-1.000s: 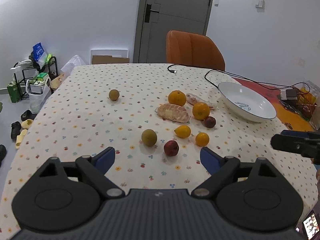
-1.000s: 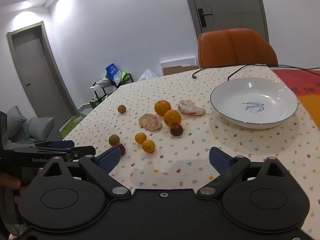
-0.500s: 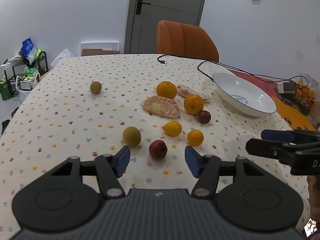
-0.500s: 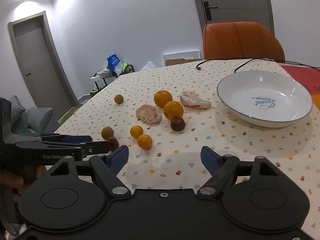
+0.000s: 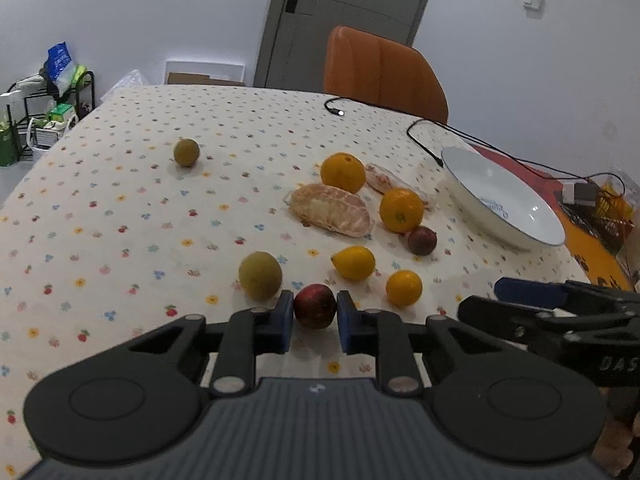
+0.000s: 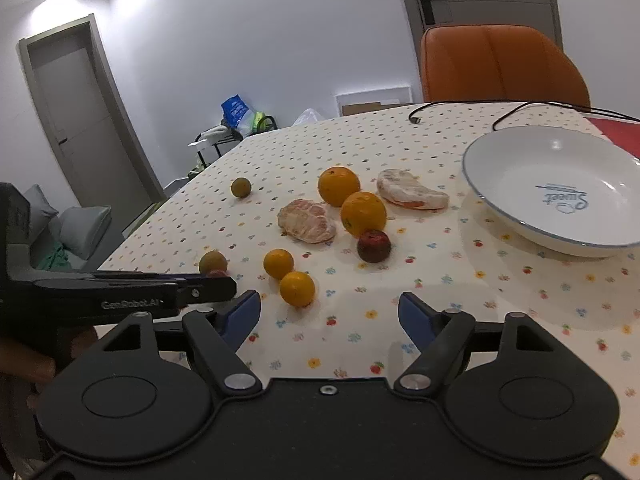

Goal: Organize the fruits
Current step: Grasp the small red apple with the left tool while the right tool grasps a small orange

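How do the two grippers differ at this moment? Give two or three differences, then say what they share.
1. The left gripper has closed around the small red fruit; the right gripper stands wide open.
2. The left gripper holds something between its blue pads; the right gripper holds nothing, only bare tablecloth showing between its pads.
3. The left gripper sits among the fruits; the right gripper is short of the nearest orange fruit.

Both are black with blue pads.
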`<act>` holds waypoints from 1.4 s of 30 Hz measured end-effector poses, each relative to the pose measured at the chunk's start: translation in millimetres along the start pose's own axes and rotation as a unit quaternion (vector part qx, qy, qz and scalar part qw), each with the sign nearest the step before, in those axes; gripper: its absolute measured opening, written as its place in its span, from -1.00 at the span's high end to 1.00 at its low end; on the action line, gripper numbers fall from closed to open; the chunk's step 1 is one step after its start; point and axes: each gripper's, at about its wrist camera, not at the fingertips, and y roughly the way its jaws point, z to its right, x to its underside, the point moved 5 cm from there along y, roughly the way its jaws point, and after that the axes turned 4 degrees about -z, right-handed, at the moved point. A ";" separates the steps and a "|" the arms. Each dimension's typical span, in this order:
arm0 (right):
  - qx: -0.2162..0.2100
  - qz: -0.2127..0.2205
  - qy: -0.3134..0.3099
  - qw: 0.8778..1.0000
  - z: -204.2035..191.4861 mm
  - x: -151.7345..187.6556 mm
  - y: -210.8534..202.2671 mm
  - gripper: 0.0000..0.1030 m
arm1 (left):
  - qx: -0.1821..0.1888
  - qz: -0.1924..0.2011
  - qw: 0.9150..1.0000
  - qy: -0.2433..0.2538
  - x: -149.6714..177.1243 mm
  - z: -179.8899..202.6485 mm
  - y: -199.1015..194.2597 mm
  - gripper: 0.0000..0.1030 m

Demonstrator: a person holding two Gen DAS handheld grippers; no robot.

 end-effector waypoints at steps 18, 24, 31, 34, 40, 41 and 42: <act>-0.028 -0.023 0.000 0.999 -11.3 -7.4 37.6 0.57 | -0.003 0.025 1.000 -0.005 -9.8 -12.1 -22.6 0.59; -0.033 -0.002 -0.001 0.999 -8.7 -8.2 18.2 0.57 | 0.002 0.037 0.999 0.001 -14.3 -3.2 -30.0 0.59; -0.012 0.025 0.010 1.000 4.3 -7.8 -8.6 0.57 | 0.015 0.043 0.999 0.020 -18.4 16.2 -29.2 0.59; -0.005 0.039 0.019 0.999 12.3 -8.4 -21.2 0.57 | 0.020 0.042 0.999 0.028 -19.4 25.1 -26.8 0.59; 0.011 0.063 0.037 0.997 30.6 -9.1 -40.5 0.57 | 0.031 0.042 0.997 0.050 -22.3 48.3 -22.8 0.59; 0.013 0.066 0.039 0.997 33.5 -8.8 -43.8 0.57 | 0.032 0.043 0.997 0.053 -22.8 51.9 -22.1 0.59; 0.015 0.069 0.040 0.997 35.9 -8.4 -46.3 0.57 | 0.034 0.043 0.997 0.056 -23.3 56.1 -21.6 0.59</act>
